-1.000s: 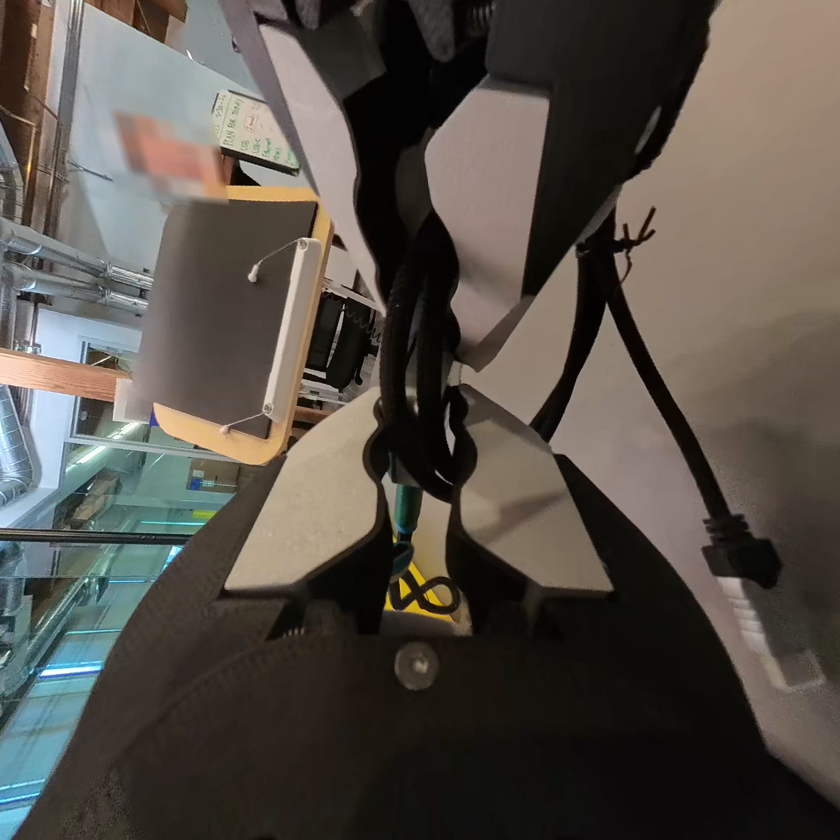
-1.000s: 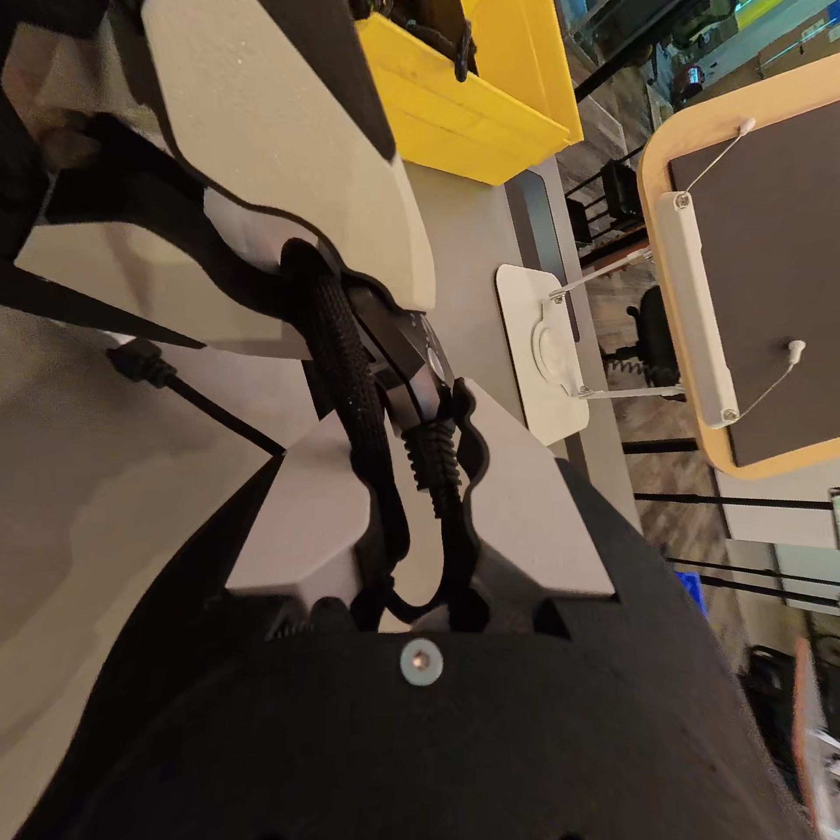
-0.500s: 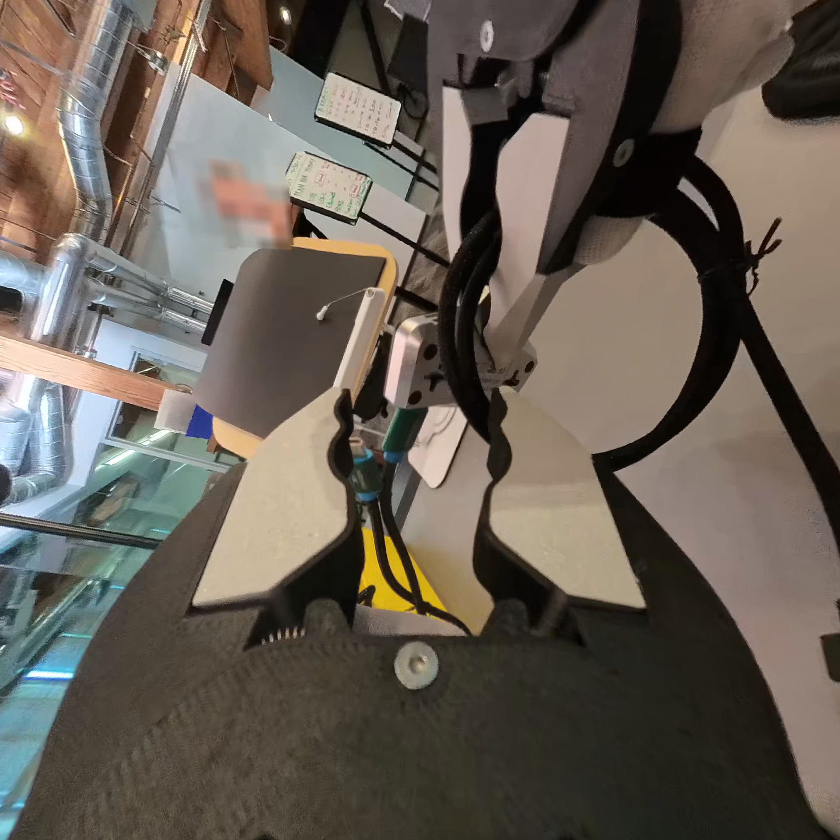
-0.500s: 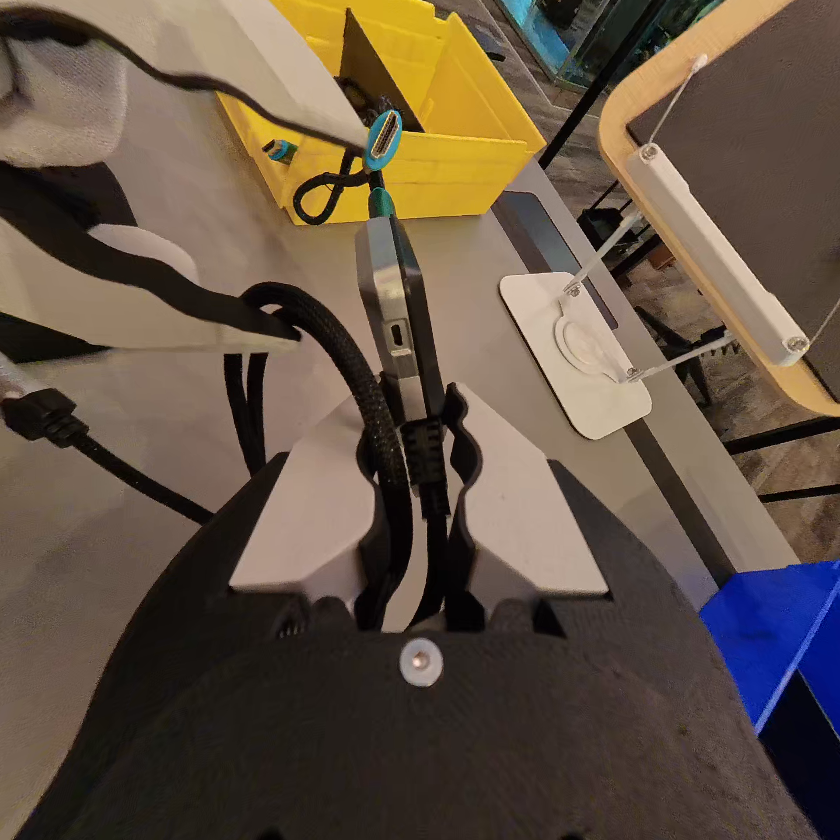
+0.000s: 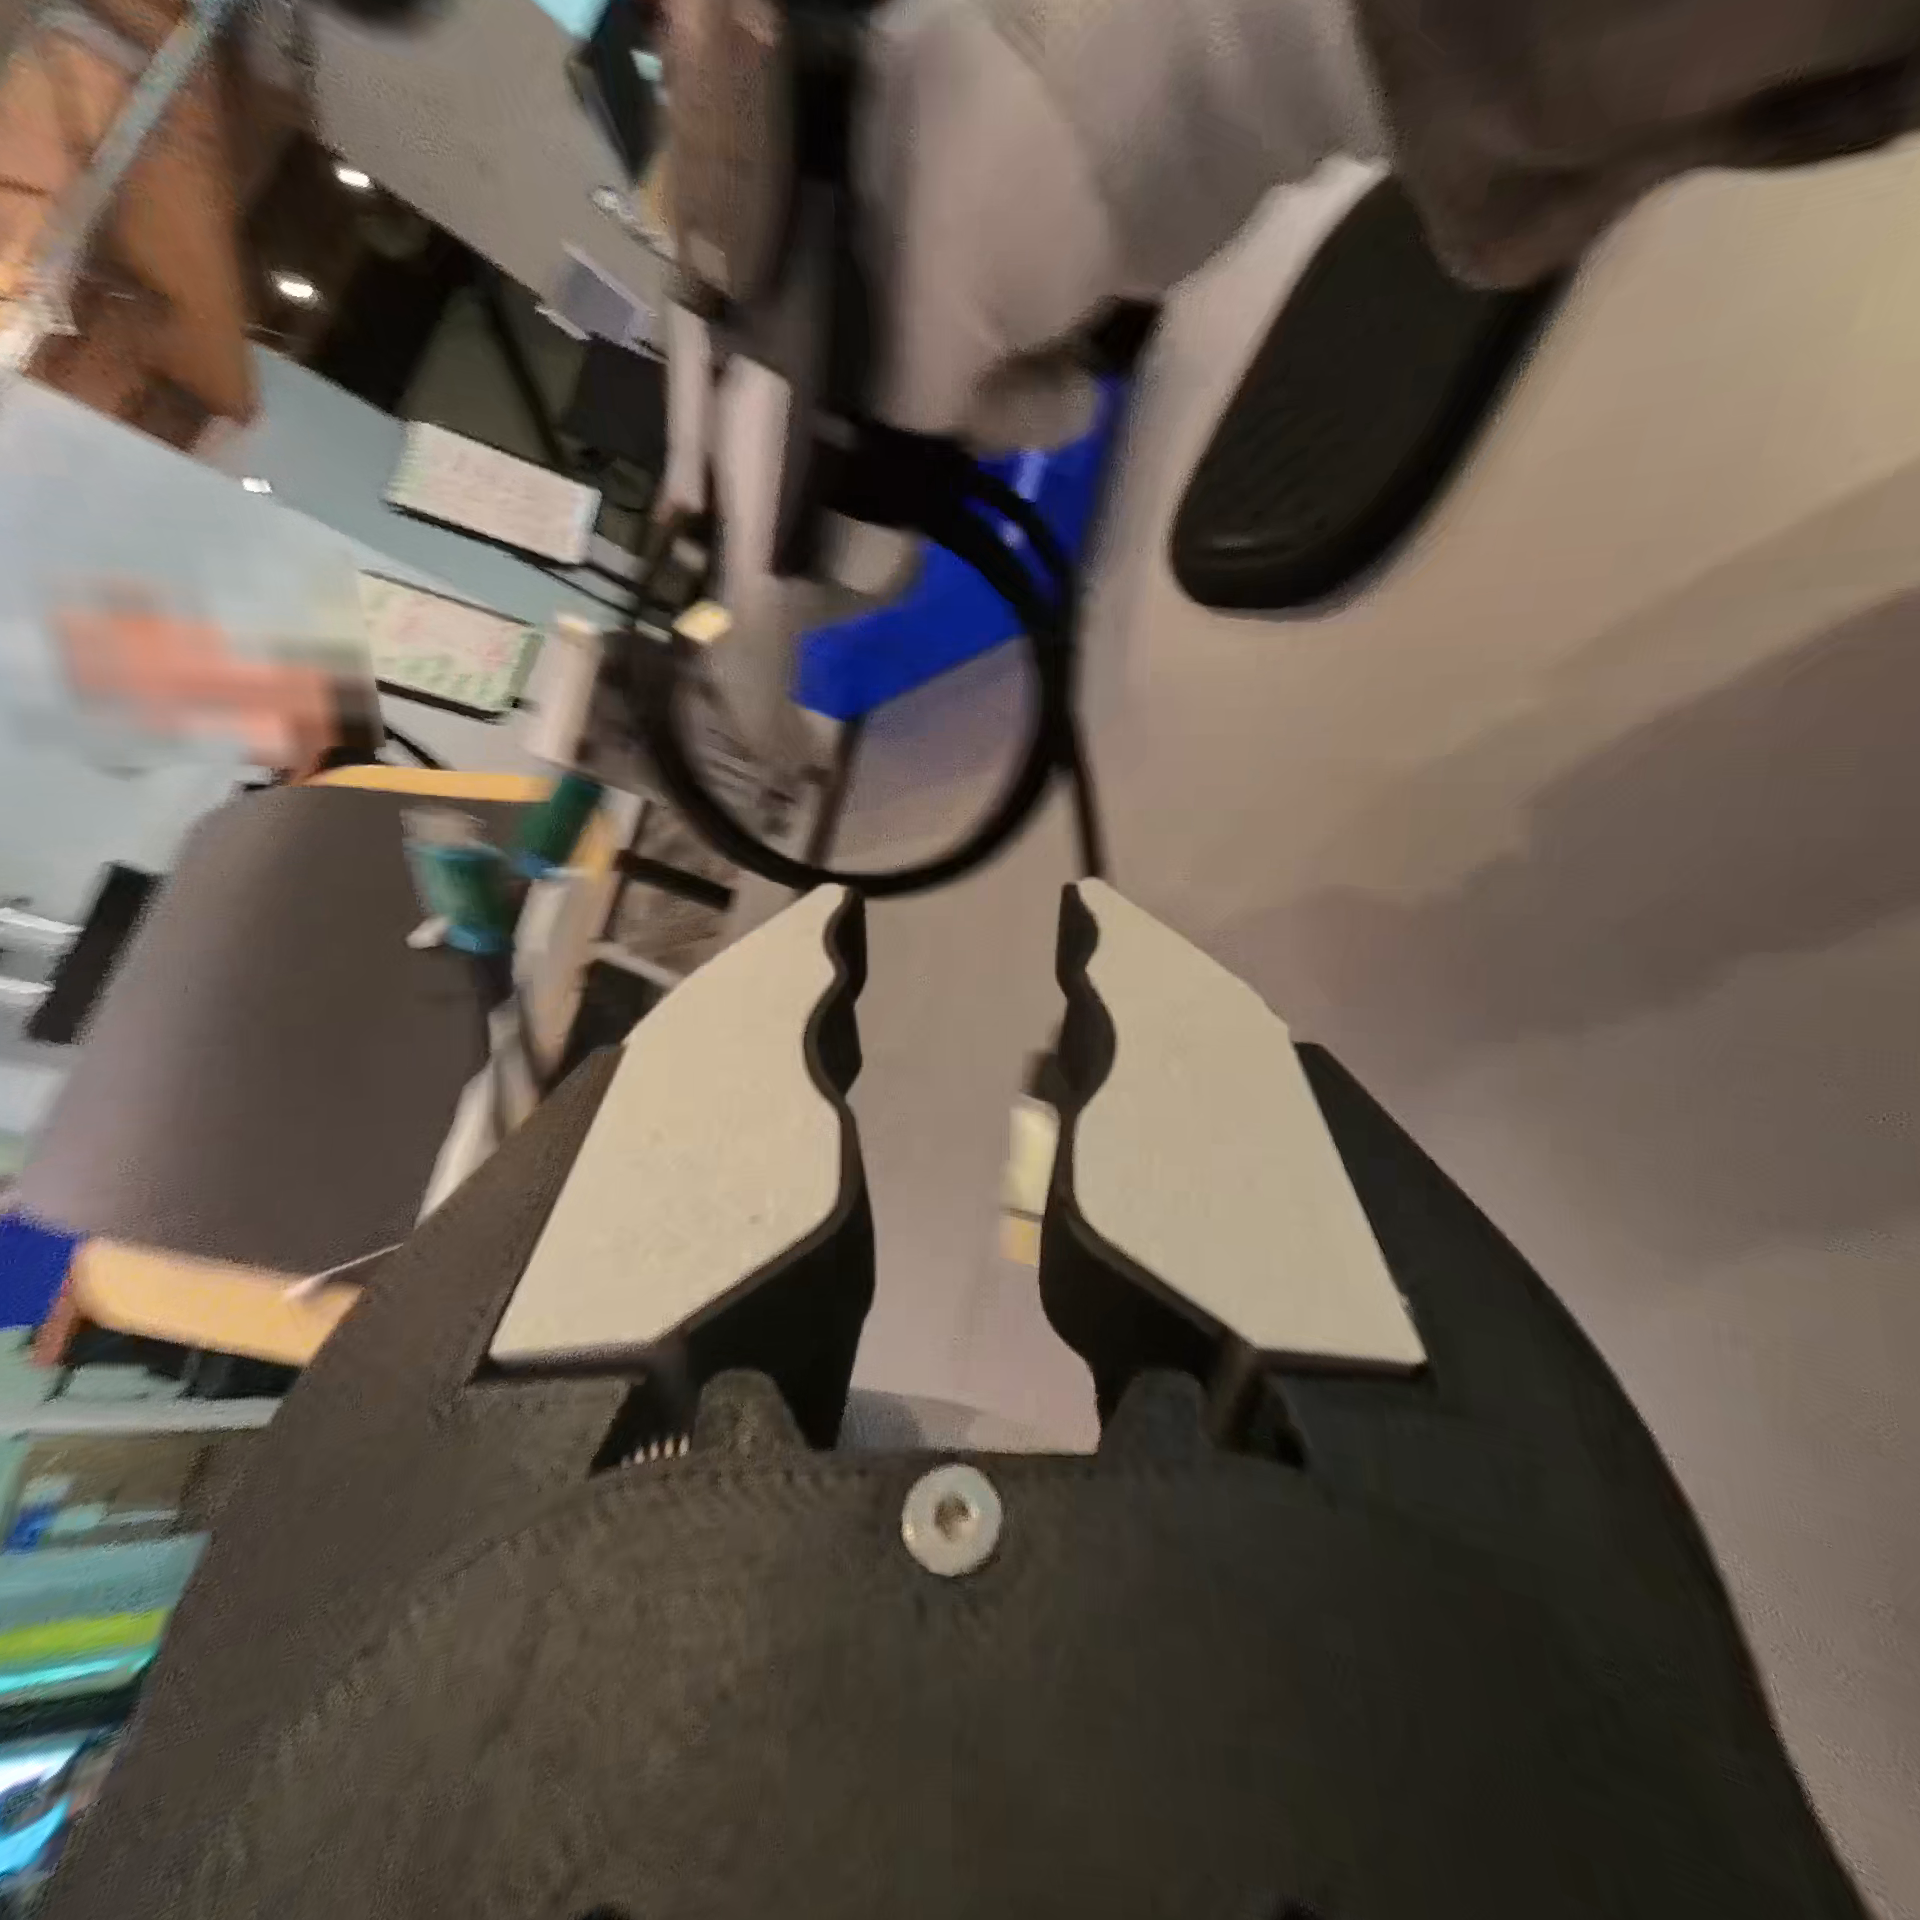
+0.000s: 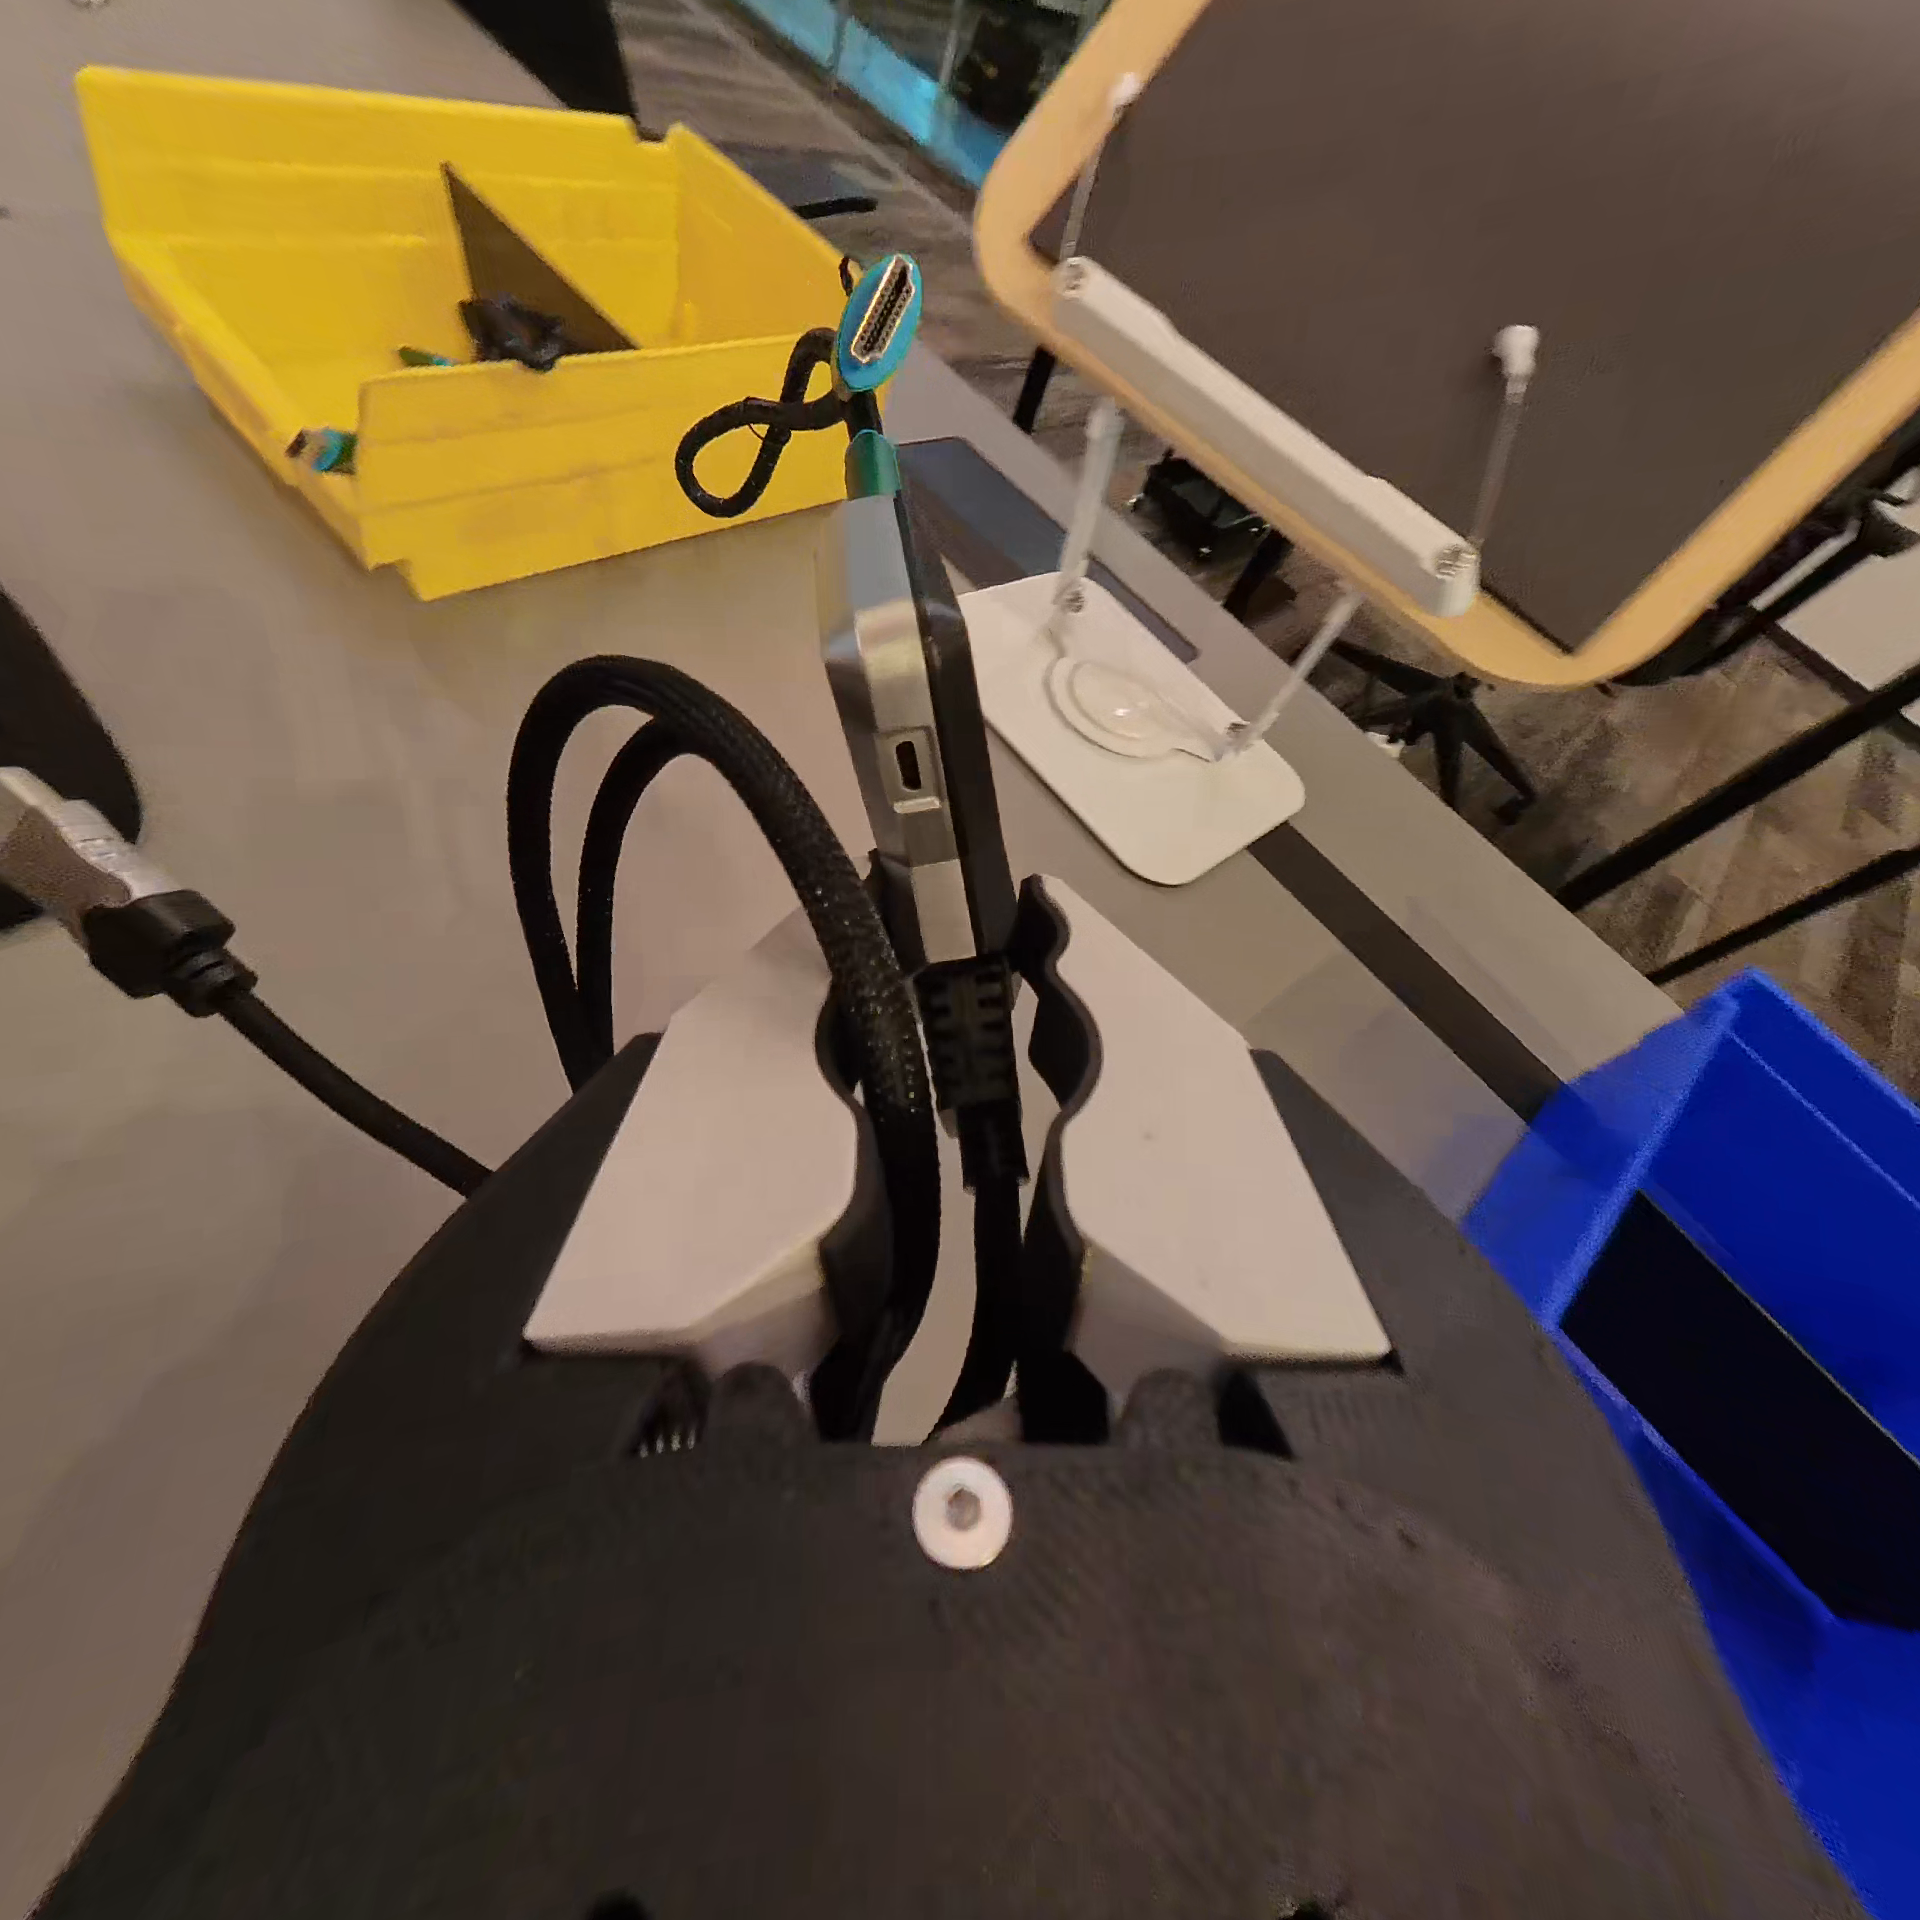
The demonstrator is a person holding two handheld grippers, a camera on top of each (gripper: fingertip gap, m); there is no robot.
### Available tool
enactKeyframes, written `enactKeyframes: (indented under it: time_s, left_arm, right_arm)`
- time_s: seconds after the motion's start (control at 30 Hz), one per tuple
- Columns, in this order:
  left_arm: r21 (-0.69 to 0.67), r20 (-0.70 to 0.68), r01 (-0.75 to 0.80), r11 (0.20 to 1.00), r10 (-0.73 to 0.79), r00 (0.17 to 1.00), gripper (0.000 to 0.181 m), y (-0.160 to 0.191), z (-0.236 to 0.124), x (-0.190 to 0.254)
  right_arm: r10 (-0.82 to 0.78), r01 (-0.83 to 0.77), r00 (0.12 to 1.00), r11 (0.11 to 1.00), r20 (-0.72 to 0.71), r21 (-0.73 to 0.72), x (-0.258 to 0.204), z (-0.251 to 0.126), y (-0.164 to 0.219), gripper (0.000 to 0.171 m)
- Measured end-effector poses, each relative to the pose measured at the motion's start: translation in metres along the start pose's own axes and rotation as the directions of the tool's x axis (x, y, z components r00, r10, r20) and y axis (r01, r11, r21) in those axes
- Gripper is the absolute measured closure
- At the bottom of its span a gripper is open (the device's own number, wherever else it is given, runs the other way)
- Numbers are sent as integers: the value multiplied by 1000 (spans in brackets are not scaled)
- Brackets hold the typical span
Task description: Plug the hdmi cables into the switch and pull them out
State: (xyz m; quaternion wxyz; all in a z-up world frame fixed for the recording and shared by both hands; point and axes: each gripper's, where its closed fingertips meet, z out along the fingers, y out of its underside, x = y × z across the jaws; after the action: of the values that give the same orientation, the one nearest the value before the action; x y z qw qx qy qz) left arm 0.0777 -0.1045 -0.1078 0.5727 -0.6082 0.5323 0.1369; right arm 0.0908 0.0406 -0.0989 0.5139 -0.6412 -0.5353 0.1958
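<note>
- Now, at far left of the right wrist view, a loose black plug [image 6: 156, 935] with a silver tip lies on the grey surface [image 6: 312, 727], its cable running toward the tongs.
- Behind it sits a yellow bin [image 6: 416, 343]; a teal plug [image 6: 878, 322] sticks up near its front corner.
- At centre, the right tongs [image 6: 940, 1023] pinch the switch [image 6: 914, 675] by its cable end, together with a black braided loop [image 6: 665, 831] — the switch stands upright, one side port facing the camera.
- At right, a blue bin [image 6: 1714, 1195].
- The left tongs [image 5: 961, 956] are spread and hold nothing; that view is blurred.
- Likely next: the left tongs fetch a plug. Best to grip the plug body, not the cable, square it to the port, and push straight while the right holds the switch steady.
</note>
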Motion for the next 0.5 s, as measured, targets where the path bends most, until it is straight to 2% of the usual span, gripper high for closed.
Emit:
enactKeyframes:
  time_s: [0.13, 0.2, 0.27, 0.3, 0.5]
  left_arm:
    - [-97, -249, -33, 995, 8, 968, 141, 26, 30, 80]
    - [-123, -313, -106, 987, 63, 948, 140, 41, 42, 109]
    - [-149, -386, -112, 983, 47, 921, 141, 54, 50, 132]
    - [-128, -380, -95, 987, 39, 924, 155, 54, 55, 135]
    - [-103, -384, 78, 992, -111, 916, 163, 52, 73, 129]
  right_arm:
    - [96, -90, 989, 994, -111, 63, 50, -32, -2, 150]
    - [142, -126, 974, 987, -175, 99, 80, -49, -2, 150]
    - [171, -146, 957, 982, -236, 120, 111, -65, 2, 150]
    - [178, -149, 947, 981, -268, 125, 127, -71, 5, 150]
    - [224, -173, 872, 973, -435, 153, 231, -99, 30, 150]
